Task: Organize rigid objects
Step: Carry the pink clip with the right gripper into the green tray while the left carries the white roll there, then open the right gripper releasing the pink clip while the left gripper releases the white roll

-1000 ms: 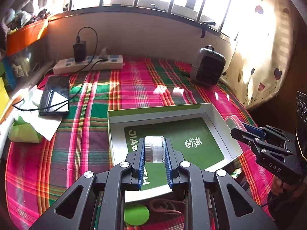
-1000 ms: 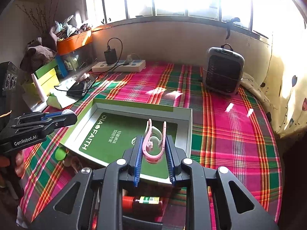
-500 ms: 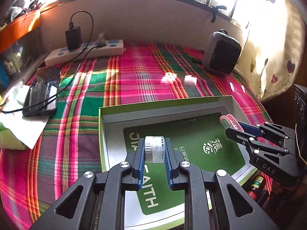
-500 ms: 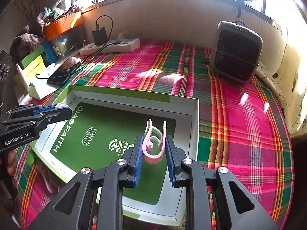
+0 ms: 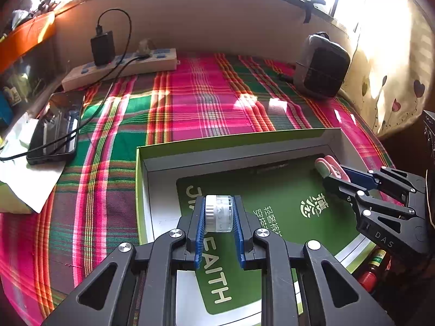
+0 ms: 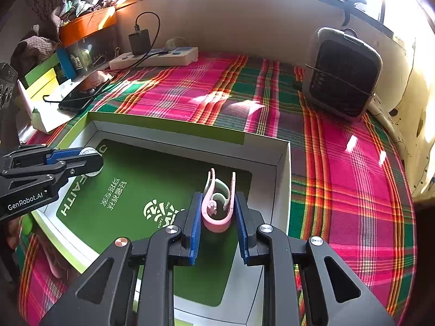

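Note:
A shallow white box with green rim [image 5: 233, 141] [image 6: 168, 126] lies on the plaid cloth; its floor is green with white lettering. My left gripper [image 5: 218, 213] is shut on a small clear jar with a white cap [image 5: 218, 212], held over the box's left part; it also shows in the right wrist view [image 6: 89, 153]. My right gripper [image 6: 218, 203] is shut on a pink clothes peg [image 6: 217, 203], held over the box's right part; the peg also shows in the left wrist view [image 5: 330, 167].
A small grey heater [image 6: 344, 76] stands at the back right. A power strip with charger [image 5: 122, 66] lies at the back, a phone [image 5: 55, 127] on paper at left. A red bottle [image 5: 372, 269] lies by the box's near right corner.
Both grippers have moved forward over the box with their objects still held. The box now fills more of both views.

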